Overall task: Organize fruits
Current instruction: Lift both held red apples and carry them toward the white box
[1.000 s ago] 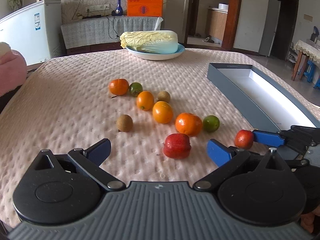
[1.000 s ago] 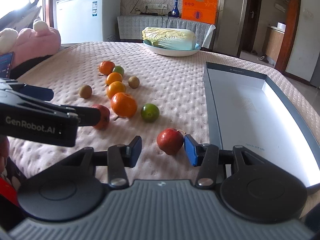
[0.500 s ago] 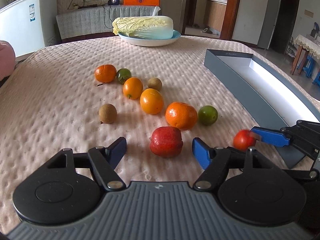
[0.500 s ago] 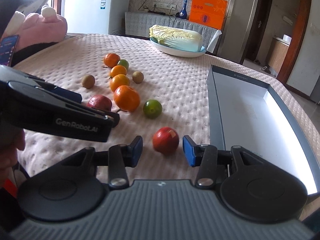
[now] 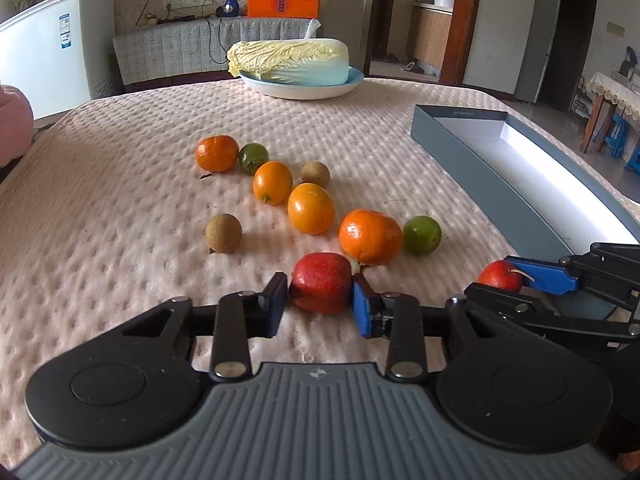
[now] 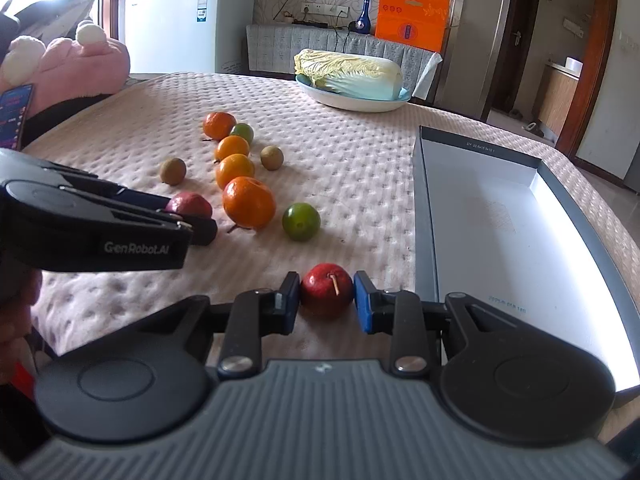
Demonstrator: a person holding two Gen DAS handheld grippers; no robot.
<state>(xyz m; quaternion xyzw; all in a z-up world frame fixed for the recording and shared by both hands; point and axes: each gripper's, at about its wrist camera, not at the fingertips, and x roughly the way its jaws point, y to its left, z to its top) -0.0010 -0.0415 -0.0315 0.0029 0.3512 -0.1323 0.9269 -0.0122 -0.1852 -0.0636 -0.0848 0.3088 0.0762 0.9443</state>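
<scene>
Several fruits lie on the pink quilted table top: oranges, limes and brown longans. My left gripper is closing its jaws, and both pads touch the sides of a big red fruit resting on the cloth. The right gripper is closing too, with its pads against a small red apple whose stem faces me. That apple also shows at the right of the left wrist view. The grey box with a white inside lies open just right of it.
A plate with a napa cabbage stands at the far side of the table. A pink plush toy sits off the left edge. The table's near edge is just below both grippers. A white fridge stands behind.
Both grippers' jaws have drawn in from wide apart until the pads meet their red fruits. The left gripper crept forward around the big red fruit.
</scene>
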